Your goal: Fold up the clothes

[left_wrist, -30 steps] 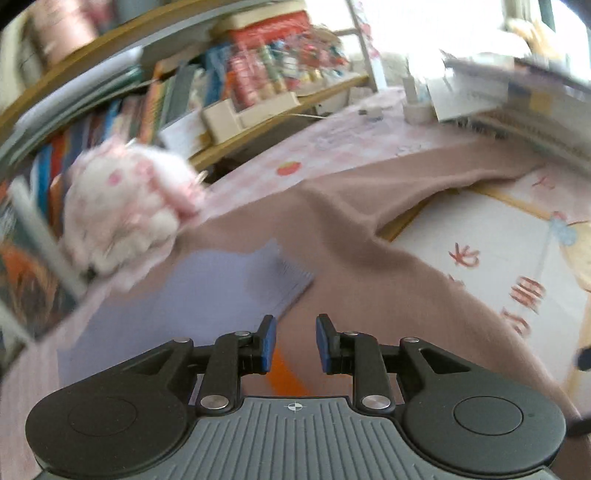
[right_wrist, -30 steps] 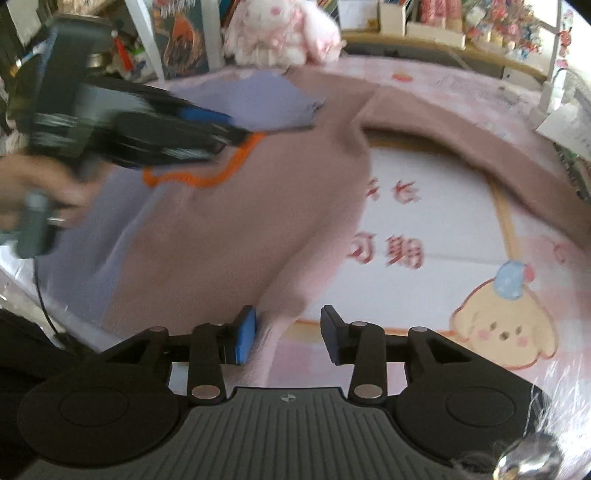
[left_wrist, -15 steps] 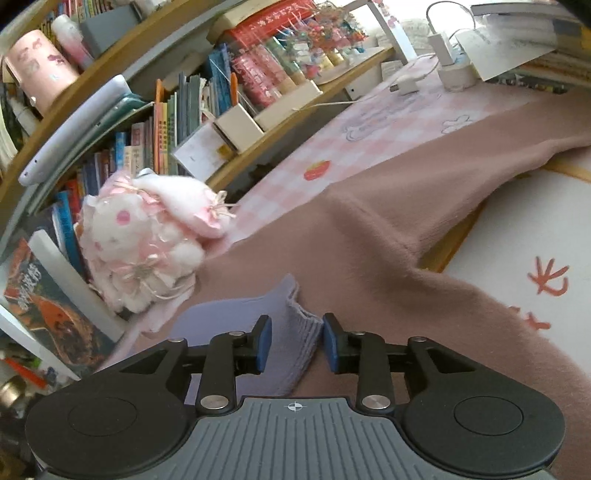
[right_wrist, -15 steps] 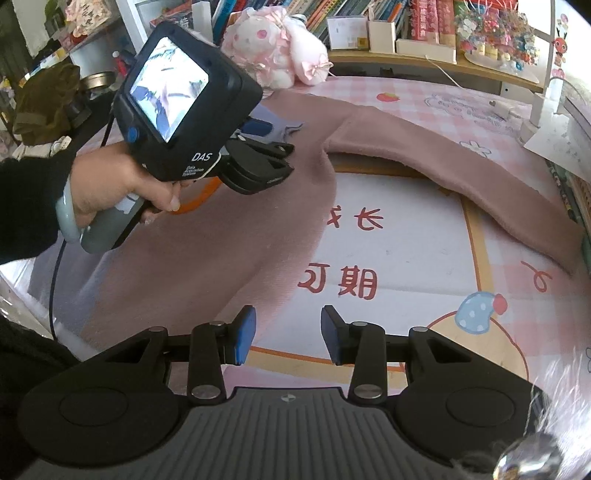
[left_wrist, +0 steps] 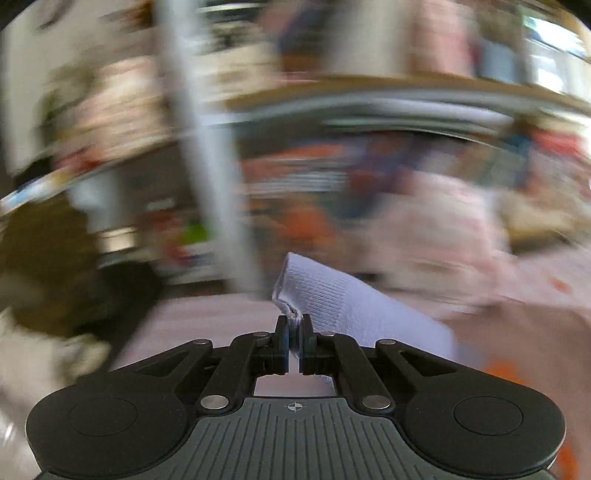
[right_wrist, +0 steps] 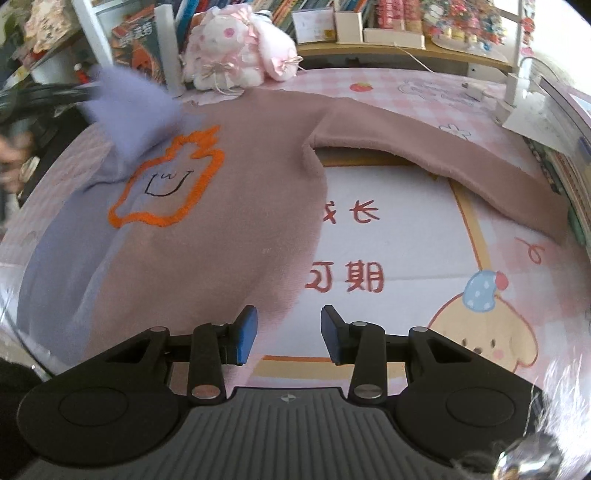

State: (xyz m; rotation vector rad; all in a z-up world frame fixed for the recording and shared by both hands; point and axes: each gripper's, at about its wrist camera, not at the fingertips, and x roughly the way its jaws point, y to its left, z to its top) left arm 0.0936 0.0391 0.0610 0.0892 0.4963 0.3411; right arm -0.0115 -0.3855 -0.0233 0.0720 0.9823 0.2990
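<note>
A dusty-pink sweater (right_wrist: 236, 206) with an orange outline drawing (right_wrist: 166, 184) lies spread on the table, one sleeve (right_wrist: 443, 162) stretched to the right. Its lilac ribbed cuff (left_wrist: 343, 302) is pinched in my left gripper (left_wrist: 294, 345), which is shut on it and holds it lifted. In the right wrist view that lifted lilac cuff (right_wrist: 129, 107) shows blurred at the far left. My right gripper (right_wrist: 288, 332) is open and empty, hovering over the sweater's near hem.
A pink cartoon mat (right_wrist: 424, 258) covers the table. A pink plush rabbit (right_wrist: 236, 55) sits at the back by bookshelves (right_wrist: 369, 22). A white lamp stand (right_wrist: 517, 81) and papers are at the right edge. The left wrist view is motion-blurred.
My left gripper closed on the lilac cuff and has swung it up and to the left. The sweater's orange drawing is now uncovered. My right gripper stayed open.
</note>
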